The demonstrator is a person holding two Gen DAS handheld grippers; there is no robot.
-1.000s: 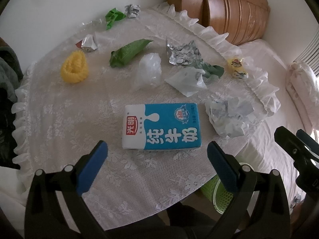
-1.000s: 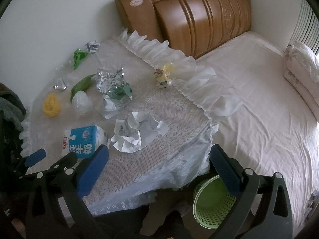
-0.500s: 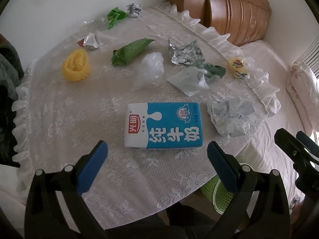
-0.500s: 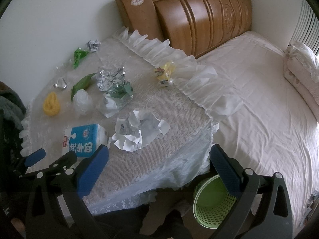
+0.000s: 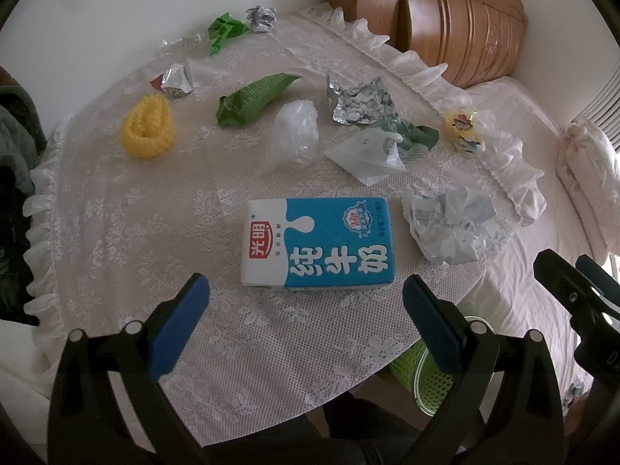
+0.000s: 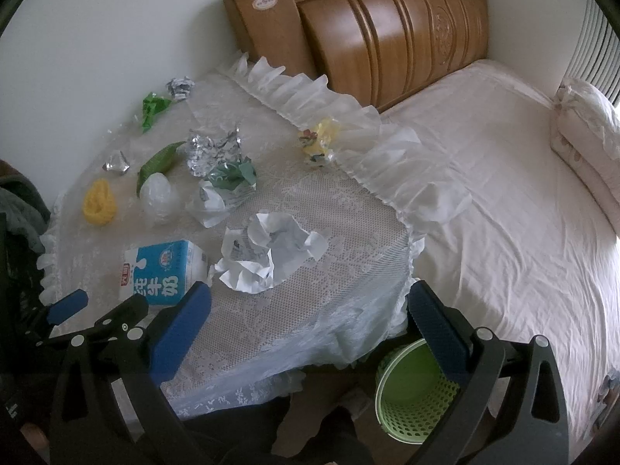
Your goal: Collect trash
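Note:
A blue and white milk carton (image 5: pixel 319 242) lies flat on the lace-covered table (image 5: pixel 116 209), just beyond my open, empty left gripper (image 5: pixel 306 310). A crumpled white paper ball (image 5: pixel 449 224) lies to its right. Farther back lie a clear plastic bag (image 5: pixel 294 135), a white bag (image 5: pixel 368 155), crumpled foil (image 5: pixel 358 102), a green wrapper (image 5: pixel 255 95) and a yellow foam net (image 5: pixel 149 126). My right gripper (image 6: pixel 308 321) is open and empty, above the table's near corner; the carton (image 6: pixel 162 271) and the paper ball (image 6: pixel 267 252) show ahead of it. A green mesh bin (image 6: pixel 414 387) stands on the floor below.
Small foil balls (image 5: pixel 176 81), a green scrap (image 5: pixel 224 31) and a yellow cartoon wrapper (image 5: pixel 463 131) lie near the table's far edges. A bed (image 6: pixel 503 193) with a wooden headboard (image 6: pixel 387 31) is right of the table. Dark clothing (image 5: pixel 15 147) hangs at the left.
Both grippers have drifted slightly; the left one has come a little nearer the milk carton. Nothing on the table has moved.

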